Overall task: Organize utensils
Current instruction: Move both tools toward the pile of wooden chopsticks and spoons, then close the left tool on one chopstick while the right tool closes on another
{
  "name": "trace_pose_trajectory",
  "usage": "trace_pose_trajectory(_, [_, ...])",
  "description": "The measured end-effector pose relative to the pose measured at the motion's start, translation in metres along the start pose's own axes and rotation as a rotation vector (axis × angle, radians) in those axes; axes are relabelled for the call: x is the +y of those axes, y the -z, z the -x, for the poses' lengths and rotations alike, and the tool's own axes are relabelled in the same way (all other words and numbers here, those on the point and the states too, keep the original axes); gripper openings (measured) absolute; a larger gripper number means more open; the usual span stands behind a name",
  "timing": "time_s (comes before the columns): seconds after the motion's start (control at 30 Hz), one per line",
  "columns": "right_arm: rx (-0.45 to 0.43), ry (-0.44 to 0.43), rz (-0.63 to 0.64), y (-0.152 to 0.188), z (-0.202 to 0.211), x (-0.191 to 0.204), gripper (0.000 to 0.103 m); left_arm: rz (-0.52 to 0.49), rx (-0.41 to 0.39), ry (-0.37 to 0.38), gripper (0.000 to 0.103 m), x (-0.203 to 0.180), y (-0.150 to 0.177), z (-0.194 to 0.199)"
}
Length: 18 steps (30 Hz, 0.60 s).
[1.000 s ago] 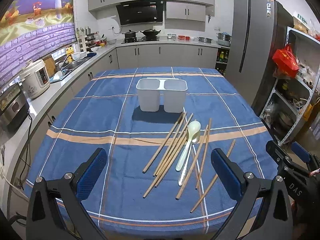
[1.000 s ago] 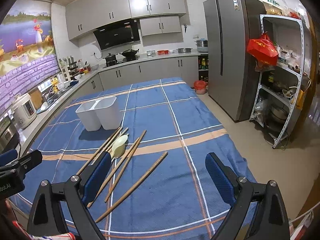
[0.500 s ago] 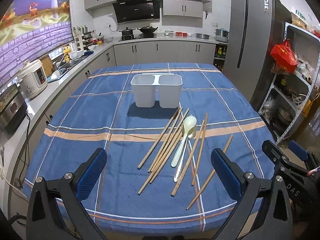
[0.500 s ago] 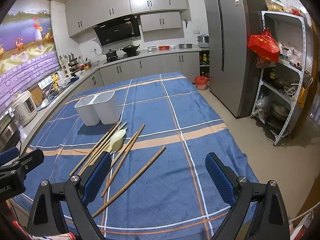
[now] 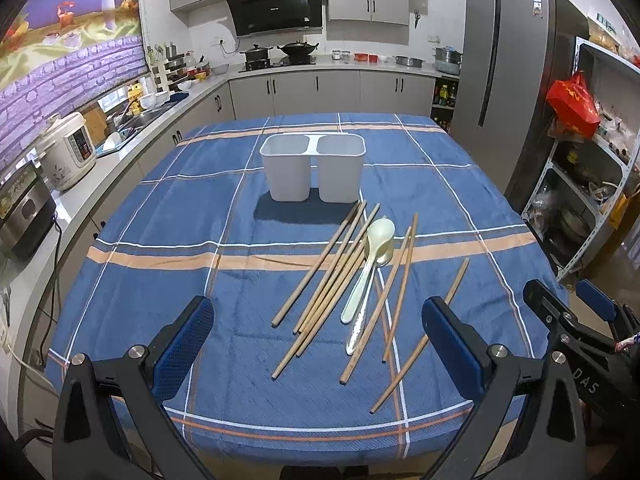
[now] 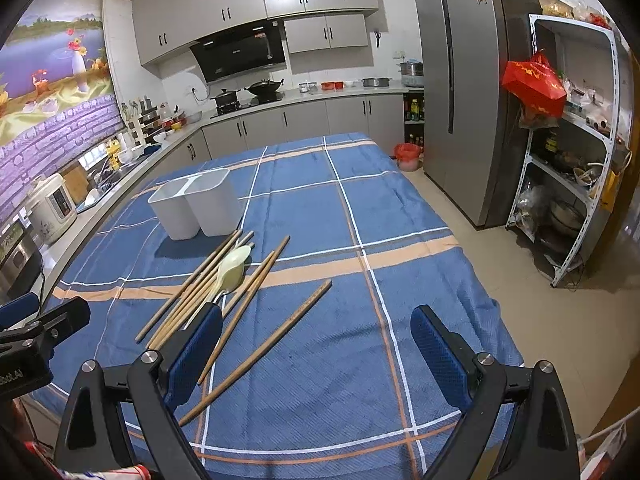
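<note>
Several wooden chopsticks [image 5: 332, 276] lie fanned on the blue plaid tablecloth, with a pale green spoon [image 5: 372, 256] and a metal spoon [image 5: 360, 328] among them. A white two-compartment holder [image 5: 314, 172] stands upright behind them, empty as far as I can see. My left gripper [image 5: 316, 344] is open and empty, near the table's front edge above the chopstick ends. My right gripper [image 6: 316, 352] is open and empty, above the rightmost chopstick [image 6: 272, 344]. The holder [image 6: 196, 204] and pale spoon [image 6: 232, 268] also show in the right wrist view.
The table [image 5: 140, 248] stands in a kitchen. A counter with a rice cooker [image 5: 68, 156] runs along the left. A grey fridge [image 6: 468, 92] and a shelf rack [image 6: 576, 152] stand to the right. The other gripper shows at the right wrist view's left edge [image 6: 36, 336].
Both grippers have pulled back and slightly up from the table, so the utensils and holder look farther off. Both stay open. Nothing on the table has moved.
</note>
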State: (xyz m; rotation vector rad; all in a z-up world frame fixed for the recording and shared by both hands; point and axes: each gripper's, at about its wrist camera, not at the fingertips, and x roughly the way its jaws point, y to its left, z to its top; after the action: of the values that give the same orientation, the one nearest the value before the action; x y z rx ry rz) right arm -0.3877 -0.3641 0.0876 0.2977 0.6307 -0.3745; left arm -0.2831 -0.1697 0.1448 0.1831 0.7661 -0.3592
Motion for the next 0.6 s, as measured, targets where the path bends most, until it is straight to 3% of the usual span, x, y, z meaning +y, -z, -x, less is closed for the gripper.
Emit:
trace_pose_trajectory(0.23, [0.036, -0.01, -0.006, 0.003, -0.011, 0.002, 0.098, 0.021, 0.02, -0.004, 0.103, 0.013, -0.002, -0.008])
trace_pose_trajectory(0.6, [0.106, 0.021, -0.063, 0.0, -0.042, 0.007, 0.098, 0.063, 0.065, -0.037, 0.103, 0.081, -0.026, -0.063])
